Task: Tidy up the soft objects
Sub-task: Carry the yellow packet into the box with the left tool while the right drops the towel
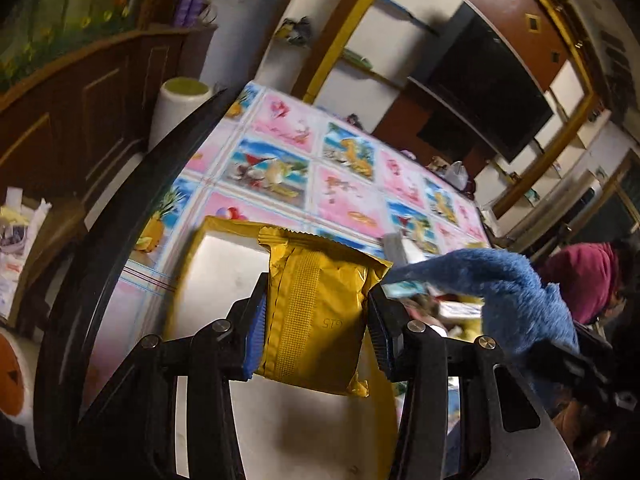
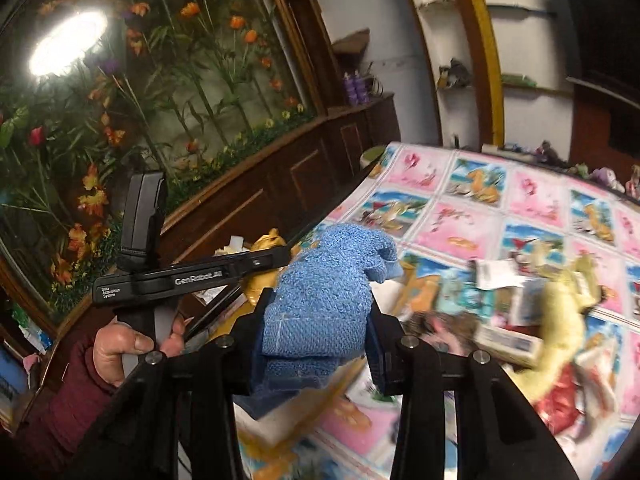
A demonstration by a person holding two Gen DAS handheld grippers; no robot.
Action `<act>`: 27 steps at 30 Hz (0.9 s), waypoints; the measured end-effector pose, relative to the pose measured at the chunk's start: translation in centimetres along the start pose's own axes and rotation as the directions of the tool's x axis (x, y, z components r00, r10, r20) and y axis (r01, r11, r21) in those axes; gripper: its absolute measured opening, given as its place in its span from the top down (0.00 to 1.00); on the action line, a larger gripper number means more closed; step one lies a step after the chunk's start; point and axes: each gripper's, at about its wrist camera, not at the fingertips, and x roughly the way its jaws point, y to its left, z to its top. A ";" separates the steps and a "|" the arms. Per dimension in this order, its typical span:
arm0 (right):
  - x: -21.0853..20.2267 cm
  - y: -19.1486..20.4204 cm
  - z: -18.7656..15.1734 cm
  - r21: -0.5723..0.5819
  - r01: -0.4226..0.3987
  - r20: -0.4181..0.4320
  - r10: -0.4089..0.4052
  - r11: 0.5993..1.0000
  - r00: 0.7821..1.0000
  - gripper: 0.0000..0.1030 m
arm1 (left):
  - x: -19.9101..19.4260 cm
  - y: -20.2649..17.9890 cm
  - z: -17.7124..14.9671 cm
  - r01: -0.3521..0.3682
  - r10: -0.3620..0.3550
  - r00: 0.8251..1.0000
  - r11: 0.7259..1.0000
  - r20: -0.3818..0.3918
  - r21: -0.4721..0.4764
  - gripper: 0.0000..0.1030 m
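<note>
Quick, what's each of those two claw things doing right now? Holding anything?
Left gripper: closed on a gold foil packet, above a white box.
Right gripper: closed on a blue towel, lifted over the patterned tablecloth.

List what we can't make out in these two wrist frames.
- Left wrist view: gold packet, held in the left tool; print too small to read.
- Left wrist view: box contents, hidden behind the packet.
- Right wrist view: blue towel in the right tool; lower end hidden.
- Right wrist view: pile on the tablecloth; motion-blurred.
</note>
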 end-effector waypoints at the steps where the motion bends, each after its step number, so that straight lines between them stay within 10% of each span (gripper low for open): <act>1: 2.1 0.2 0.4 -0.005 0.015 -0.022 -0.015 1.000 1.000 0.61 | 0.9 1.0 0.2 -0.013 0.013 1.000 1.000 -0.009 -0.011 0.57; 13: 14.1 -0.8 -0.2 -0.091 0.195 -0.170 -0.208 0.977 0.963 0.49 | 5.9 7.5 0.4 0.090 -0.113 0.989 0.970 -0.093 -0.227 0.53; 19: 11.9 -2.3 0.1 -0.037 0.177 -0.139 -0.180 0.984 0.974 0.44 | 3.5 8.1 0.4 0.175 -0.193 0.981 0.941 -0.033 -0.289 0.45; 27: 1.9 -7.2 -0.8 0.067 0.250 -0.002 -0.250 0.966 0.968 0.43 | -1.1 4.5 -0.1 0.129 -0.129 0.992 0.960 0.015 -0.249 0.45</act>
